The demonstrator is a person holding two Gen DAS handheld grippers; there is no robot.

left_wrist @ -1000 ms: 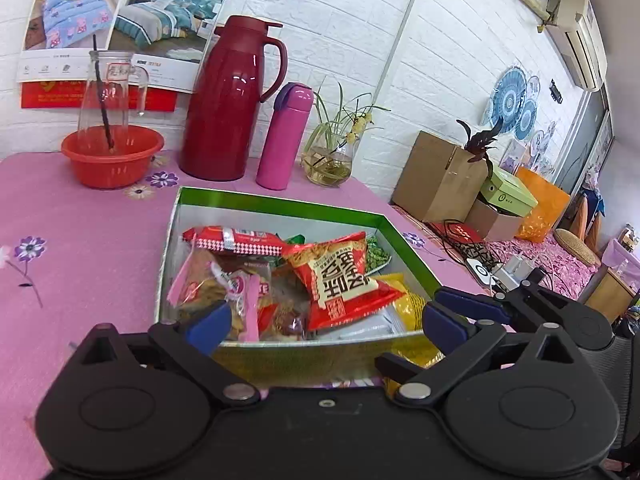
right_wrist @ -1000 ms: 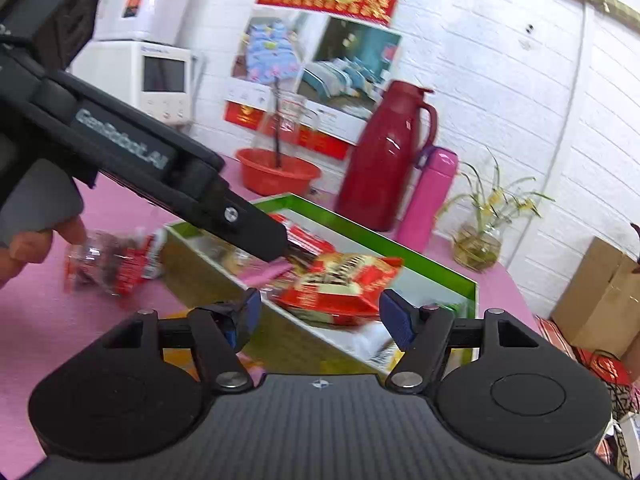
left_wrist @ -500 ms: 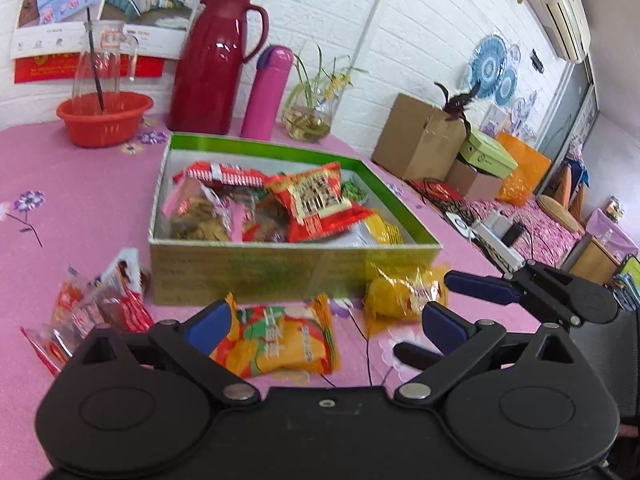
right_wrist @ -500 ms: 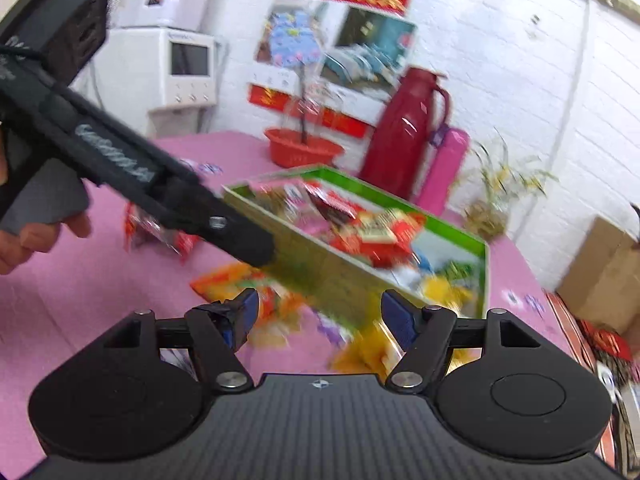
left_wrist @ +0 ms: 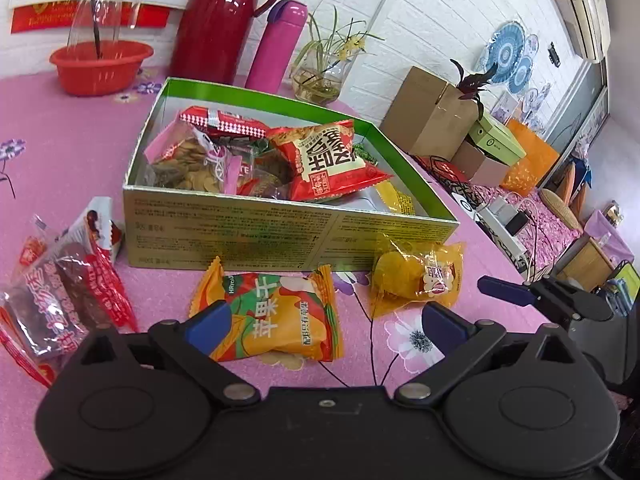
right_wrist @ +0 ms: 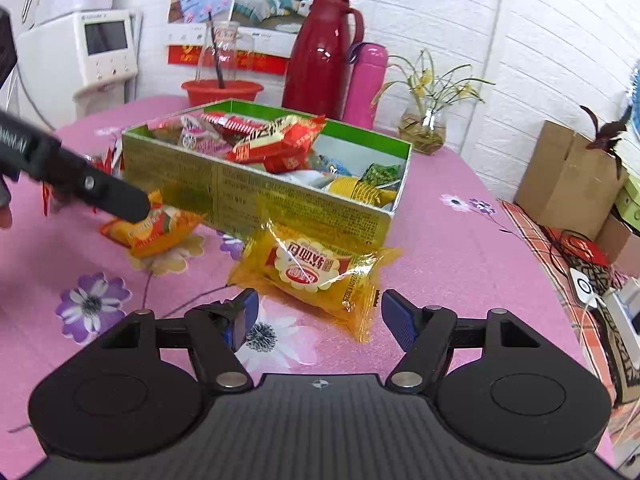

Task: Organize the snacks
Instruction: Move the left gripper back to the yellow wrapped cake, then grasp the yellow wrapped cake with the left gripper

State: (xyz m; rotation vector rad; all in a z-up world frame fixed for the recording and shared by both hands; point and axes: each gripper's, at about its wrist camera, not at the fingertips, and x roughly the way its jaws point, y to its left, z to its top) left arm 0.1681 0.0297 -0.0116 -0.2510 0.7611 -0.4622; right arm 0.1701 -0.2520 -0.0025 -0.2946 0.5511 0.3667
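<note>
**Both grippers spread wide over loose snacks in front of the box**

I take the green box [left_wrist: 248,228] as my landmark; it sits on the pink flowered tablecloth [left_wrist: 72,152], filled with snack packets, a red packet [left_wrist: 328,160] lying uppermost among them. My left gripper [left_wrist: 324,320] hovers with its blue pads spread wide and holds nothing; an orange packet [left_wrist: 276,320] lies just in front of the box's near wall, partly between those pads, though I cannot tell whether either pad touches it. My right gripper [right_wrist: 318,320] is likewise wide apart and empty; a yellow packet [right_wrist: 316,272] lies near the box's front right corner, just ahead of its pads. A clear red-printed packet [left_wrist: 68,288] rests left of the box, close to its front left corner. Behind the box stand a red basin [left_wrist: 100,64], a dark red jug [left_wrist: 224,20], a pink flask [left_wrist: 276,44] and a plant in a glass vase [left_wrist: 320,76].
</note>
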